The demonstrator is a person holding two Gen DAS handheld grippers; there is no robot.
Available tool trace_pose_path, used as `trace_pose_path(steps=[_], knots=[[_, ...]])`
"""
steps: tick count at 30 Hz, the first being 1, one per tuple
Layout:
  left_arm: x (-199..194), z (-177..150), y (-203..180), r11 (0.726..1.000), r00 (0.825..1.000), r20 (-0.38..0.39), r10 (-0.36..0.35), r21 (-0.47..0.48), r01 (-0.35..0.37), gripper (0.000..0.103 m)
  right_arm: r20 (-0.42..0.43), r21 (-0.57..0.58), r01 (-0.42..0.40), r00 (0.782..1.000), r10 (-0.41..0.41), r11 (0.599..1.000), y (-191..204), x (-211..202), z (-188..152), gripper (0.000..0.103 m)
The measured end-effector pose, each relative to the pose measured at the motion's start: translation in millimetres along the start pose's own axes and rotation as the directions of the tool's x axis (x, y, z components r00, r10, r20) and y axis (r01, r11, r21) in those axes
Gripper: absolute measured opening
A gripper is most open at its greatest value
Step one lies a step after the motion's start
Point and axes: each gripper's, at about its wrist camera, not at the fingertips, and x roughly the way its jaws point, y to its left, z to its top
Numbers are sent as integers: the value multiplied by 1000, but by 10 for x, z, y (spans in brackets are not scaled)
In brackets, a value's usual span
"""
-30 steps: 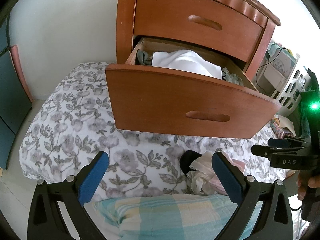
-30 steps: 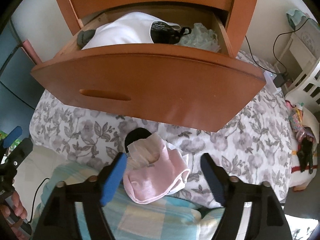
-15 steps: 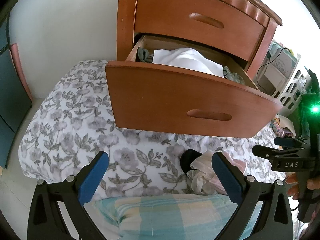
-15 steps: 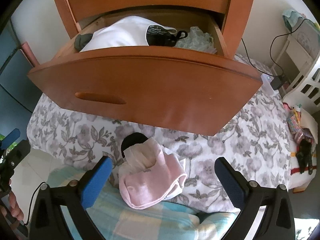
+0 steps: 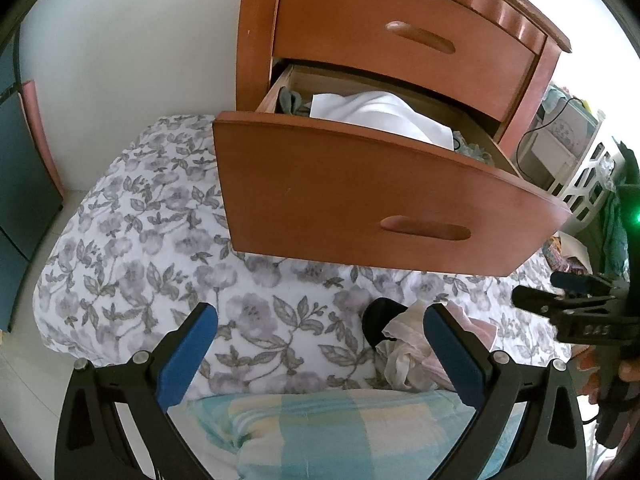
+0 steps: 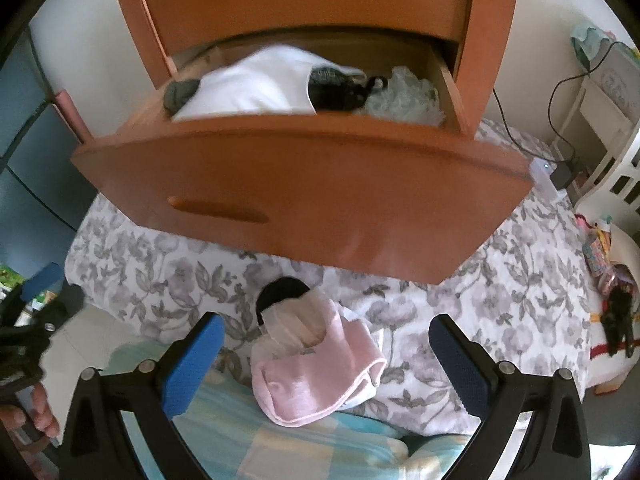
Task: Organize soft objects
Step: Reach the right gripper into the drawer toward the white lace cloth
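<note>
On the bed, near edge: a small heap of soft clothes (image 6: 316, 364) is seen lying on the flowered cover (image 6: 500, 292), partly over the checked blanket (image 6: 224, 432).
Heap, top: a pink folded piece (image 6: 320, 384) is laid nearest the near edge, with a cream crumpled piece (image 6: 296, 320) against it.
Heap, far side: a black piece (image 6: 282, 290) is tucked just behind the cream one, below the front of the open drawer (image 6: 312, 184).
Drawer: it is pulled out over the bed; a white folded cloth (image 6: 256, 84), a grey piece at its left end, a dark piece (image 6: 340, 88) and a pale lacy one at the right end are held inside.
Upper drawer (image 5: 404, 36): it is shut.
Right gripper (image 6: 324, 364): its jaws have just been opening and are now spread wide; the heap lies between the 2 blue pads (image 6: 192, 364), and neither pad is pressed on it.
Left gripper (image 5: 320, 360): it is spread wide over the cover, nothing gripped; the heap lies just inside its right pad (image 5: 456, 352), and contact cannot be judged.
Right edge of the room: a white slatted basket (image 5: 588, 184) is stood beside the bed.
</note>
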Motion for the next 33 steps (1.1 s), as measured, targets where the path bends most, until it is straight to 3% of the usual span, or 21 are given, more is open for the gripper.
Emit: trace_pose_path(steps=[11, 16, 20, 26, 33], knots=[[137, 38, 60, 1000, 1000, -1, 9, -13, -9, 102, 227, -75, 12, 974, 6, 997, 116, -755, 434, 103], [210, 45, 99, 1000, 1000, -4, 17, -16, -17, 102, 273, -119, 32, 962, 2, 992, 131, -933, 700, 103], [264, 54, 126, 1000, 1000, -1, 17, -21, -17, 102, 264, -132, 46, 964, -9, 990, 85, -904, 930, 103], [359, 71, 162, 1000, 1000, -4, 10, -25, -10, 102, 175, -120, 32, 985, -10, 992, -38, -572, 1167, 103], [529, 94, 230, 999, 1000, -25, -3, -40, 2, 102, 40, -135, 33, 999, -28, 990, -160, -119, 1317, 85]])
